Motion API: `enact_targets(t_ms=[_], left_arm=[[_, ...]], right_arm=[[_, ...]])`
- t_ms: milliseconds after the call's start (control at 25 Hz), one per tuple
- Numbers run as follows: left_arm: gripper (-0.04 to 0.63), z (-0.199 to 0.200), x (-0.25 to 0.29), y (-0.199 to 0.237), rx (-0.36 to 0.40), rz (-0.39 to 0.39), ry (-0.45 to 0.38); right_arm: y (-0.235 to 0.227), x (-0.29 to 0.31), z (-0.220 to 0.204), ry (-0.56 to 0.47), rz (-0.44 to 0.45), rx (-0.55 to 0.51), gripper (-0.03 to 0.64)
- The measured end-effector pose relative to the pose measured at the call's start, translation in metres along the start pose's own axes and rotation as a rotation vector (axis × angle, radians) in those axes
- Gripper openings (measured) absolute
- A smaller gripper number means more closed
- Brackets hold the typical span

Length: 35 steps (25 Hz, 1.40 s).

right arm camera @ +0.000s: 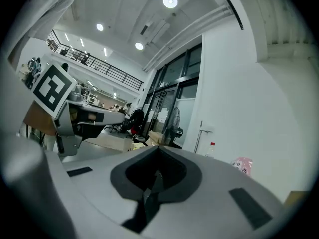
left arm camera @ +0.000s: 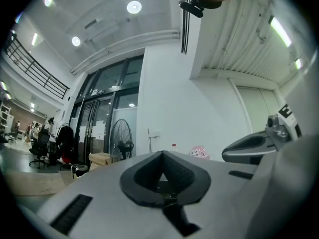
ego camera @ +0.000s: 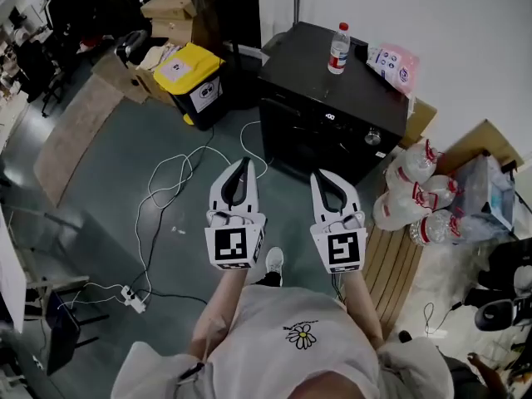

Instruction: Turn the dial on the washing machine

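The black washing machine (ego camera: 332, 77) stood on the floor ahead. Its front panel ran left to right and faced the person, with the dial (ego camera: 371, 136) near its right end. The left gripper (ego camera: 241, 165) and right gripper (ego camera: 323, 175) pointed at it, both closed and empty, well short of it.

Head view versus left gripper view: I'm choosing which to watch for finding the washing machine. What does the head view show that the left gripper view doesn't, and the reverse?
Only the head view: the black washing machine's front, the yellow-lidded bin, white cables on the floor. Only the left gripper view: round ceiling lights, a black pedestal fan. Both: the red-capped clear plastic bottle, the pink packet, and the left gripper and right gripper, jaws shut.
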<state>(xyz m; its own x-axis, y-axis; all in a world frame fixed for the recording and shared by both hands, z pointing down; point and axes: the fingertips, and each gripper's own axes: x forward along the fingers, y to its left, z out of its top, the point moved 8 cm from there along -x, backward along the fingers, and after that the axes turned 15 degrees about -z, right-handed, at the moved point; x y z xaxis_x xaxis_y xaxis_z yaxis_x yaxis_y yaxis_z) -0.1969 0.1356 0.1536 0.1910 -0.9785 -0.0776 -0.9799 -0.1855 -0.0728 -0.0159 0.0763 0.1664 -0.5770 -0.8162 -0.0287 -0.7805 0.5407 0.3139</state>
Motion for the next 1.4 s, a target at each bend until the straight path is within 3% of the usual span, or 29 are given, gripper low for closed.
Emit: enact_targets(t_ms=[200,360,640,1120,1400], left_arm=[[0.000,-0.012,0.031,0.040,-0.023,-0.044,0.005],[0.000,-0.024,0.039,0.055,-0.047,-0.035,-0.006],[0.000,-0.037,0.046,0.061,-0.077,0.009,0.019],[0.000,-0.020,0.067,0.049,-0.026,0.026,-0.011],[0.000,-0.019,0.096,0.043,0.021,-0.051,-0.006]], right_arm=[[0.006,0.052,-0.005,0.028,-0.013,-0.034,0.005],[0.009,0.067,-0.010,0.076,-0.011,-0.076,0.005],[0.015,0.090,-0.007,0.015,0.001,-0.074,0.005],[-0.005,0.096,-0.006,-0.036,-0.022,-0.054,0.005],[-0.031,0.103,-0.010,-0.028,-0.081,-0.069,0.005]])
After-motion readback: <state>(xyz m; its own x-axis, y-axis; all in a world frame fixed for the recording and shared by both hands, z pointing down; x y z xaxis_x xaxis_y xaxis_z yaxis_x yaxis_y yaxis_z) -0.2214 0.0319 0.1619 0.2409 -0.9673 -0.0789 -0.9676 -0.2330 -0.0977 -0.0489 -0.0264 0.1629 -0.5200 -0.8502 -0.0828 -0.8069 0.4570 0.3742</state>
